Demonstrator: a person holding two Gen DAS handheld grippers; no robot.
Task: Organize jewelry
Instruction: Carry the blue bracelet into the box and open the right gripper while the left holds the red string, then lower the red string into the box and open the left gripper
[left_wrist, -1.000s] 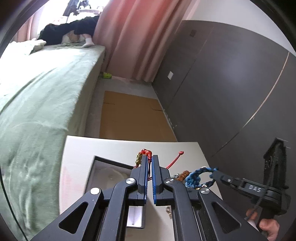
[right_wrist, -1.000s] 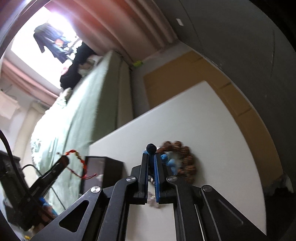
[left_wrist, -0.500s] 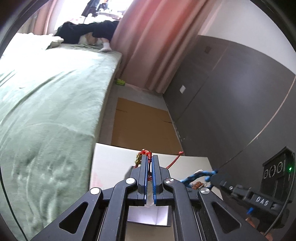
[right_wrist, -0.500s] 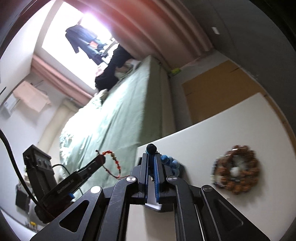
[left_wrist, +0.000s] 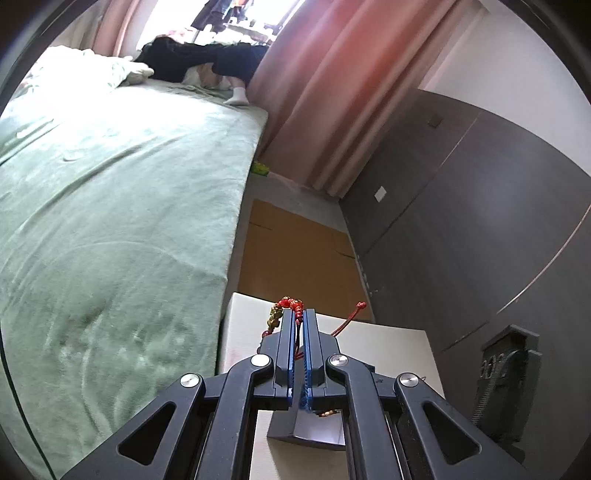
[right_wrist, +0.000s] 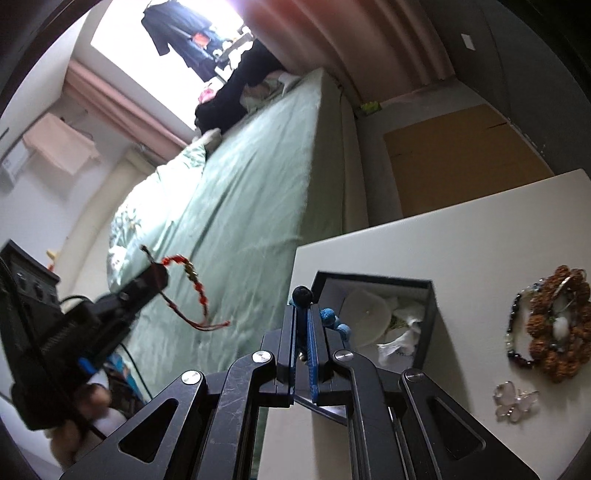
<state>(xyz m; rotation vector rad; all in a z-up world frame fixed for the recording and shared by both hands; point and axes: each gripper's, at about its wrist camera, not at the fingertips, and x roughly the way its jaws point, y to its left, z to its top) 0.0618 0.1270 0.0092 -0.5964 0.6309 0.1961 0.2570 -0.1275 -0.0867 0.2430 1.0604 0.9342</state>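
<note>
My left gripper (left_wrist: 299, 314) is shut on a red cord bracelet (left_wrist: 286, 308) with red and gold beads, held in the air left of the table; it also shows in the right wrist view (right_wrist: 192, 280). My right gripper (right_wrist: 303, 308) is shut on a blue bead bracelet (right_wrist: 332, 319) and holds it over the open black jewelry box (right_wrist: 430, 295), which holds a white round piece and white paper. The box also shows under my left gripper (left_wrist: 314, 432).
On the white table (right_wrist: 443, 240) to the right of the box lie a brown bead bracelet (right_wrist: 557, 325), a dark bead strand (right_wrist: 515, 350) and a clear butterfly clip (right_wrist: 515, 406). A green bed (left_wrist: 110, 221) stands left; dark wardrobe (left_wrist: 480, 221) right.
Both grippers have risen and swung left with their bracelets. The right gripper left the brown bracelet behind and now hangs over the box. Both stay shut.
</note>
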